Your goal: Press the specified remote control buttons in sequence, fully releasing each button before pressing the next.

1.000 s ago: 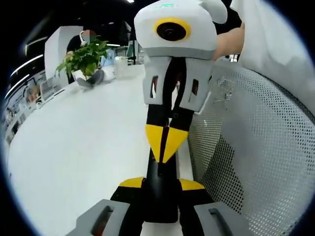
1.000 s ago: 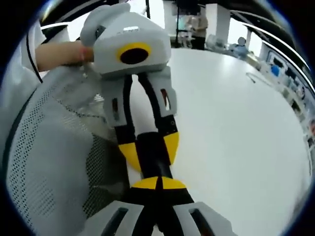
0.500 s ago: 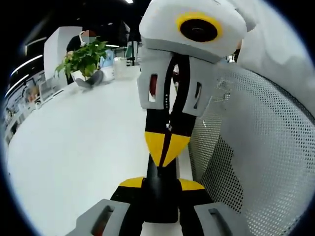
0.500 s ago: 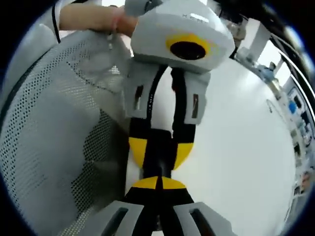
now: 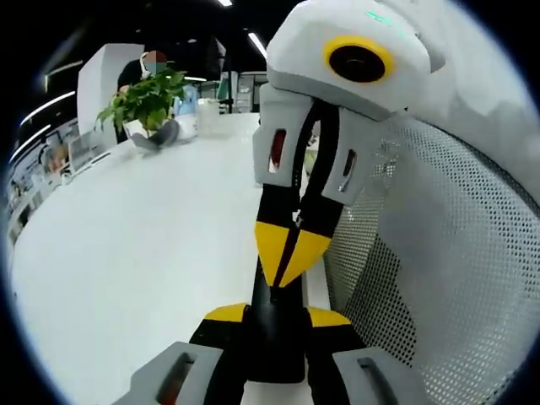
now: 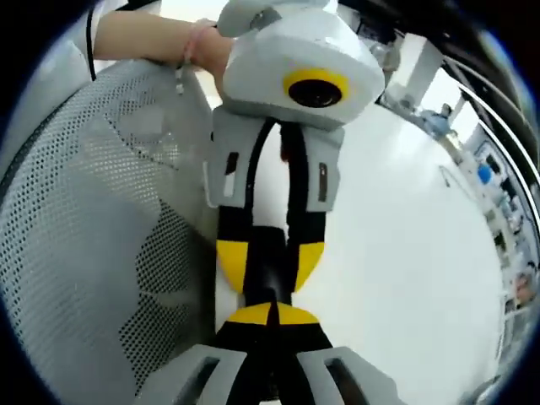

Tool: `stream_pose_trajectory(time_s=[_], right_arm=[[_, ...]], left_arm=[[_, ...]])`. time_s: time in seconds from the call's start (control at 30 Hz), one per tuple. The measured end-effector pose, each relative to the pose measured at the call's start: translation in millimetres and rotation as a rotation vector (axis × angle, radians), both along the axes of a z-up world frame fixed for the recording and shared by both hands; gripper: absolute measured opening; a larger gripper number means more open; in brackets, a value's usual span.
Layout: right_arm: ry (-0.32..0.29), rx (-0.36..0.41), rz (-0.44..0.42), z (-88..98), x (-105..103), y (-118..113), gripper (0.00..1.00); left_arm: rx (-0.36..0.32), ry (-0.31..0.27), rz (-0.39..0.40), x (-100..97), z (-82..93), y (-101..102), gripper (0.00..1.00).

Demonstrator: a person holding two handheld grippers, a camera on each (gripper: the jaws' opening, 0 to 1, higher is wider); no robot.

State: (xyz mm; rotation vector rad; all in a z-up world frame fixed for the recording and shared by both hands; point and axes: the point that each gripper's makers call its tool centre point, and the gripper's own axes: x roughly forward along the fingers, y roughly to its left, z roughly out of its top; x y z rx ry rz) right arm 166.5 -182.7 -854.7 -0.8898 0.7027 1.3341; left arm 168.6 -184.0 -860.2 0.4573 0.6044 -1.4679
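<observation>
So the left gripper (image 5: 277,315) is clamped on the near end of a slim black remote control (image 5: 274,325), jaws pinched onto its two sides. The remote runs forward along the edge of the white table (image 5: 135,253), right beside a grey mesh chair back (image 5: 439,278).

The right gripper (image 6: 272,315) has its yellow-tipped jaws closed together, nothing between them, and the tips rest on top of the remote (image 6: 268,274), which sits between the left gripper's yellow pads (image 6: 232,261) in the right gripper view. From the left gripper view the right one's tips (image 5: 289,251) come down in a point onto the remote's upper face, just ahead of the left gripper's hold.

My read: this is mid-press, or right at contact. I can't see the buttons at all, they're too dark, so no idea which one is targeted.

Next move should be lifting the tips fully clear before going for another button, with the left holding steady.

Further out from the remote, a potted plant (image 5: 148,99) sits at the table's far end.
</observation>
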Motion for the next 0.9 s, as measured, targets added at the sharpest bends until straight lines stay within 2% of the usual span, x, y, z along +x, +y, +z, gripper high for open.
stream_pose_trajectory(time_s=[0.1, 0.23, 0.37, 0.5, 0.63, 0.9], right_arm=[[-0.002, -0.003, 0.014, 0.3, 0.0, 0.8, 0.00], [0.060, 0.032, -0.009, 1.4, -3.2, 4.7, 0.00], [0.058, 0.022, 0.004, 0.8, -2.8, 4.9, 0.00], [0.124, -0.005, -0.040, -0.2, -1.0, 5.3, 0.00], [0.115, -0.045, -0.028, -1.5, -1.9, 6.3, 0.00], [0.102, -0.036, -0.039, -1.9, -0.8, 4.9, 0.00]], left_arm=[[0.000, 0.001, -0.001, 0.0, -0.1, 0.0, 0.24], [0.000, 0.001, 0.001, -0.1, 0.1, 0.1, 0.24], [0.003, -0.003, -0.001, -0.4, -0.2, 0.4, 0.24], [0.006, -0.007, -0.006, -0.4, -0.6, 0.4, 0.24], [0.012, -0.010, -0.007, -0.7, -0.6, 0.3, 0.24], [0.017, -0.014, -0.011, -0.3, -1.2, 0.0, 0.24]])
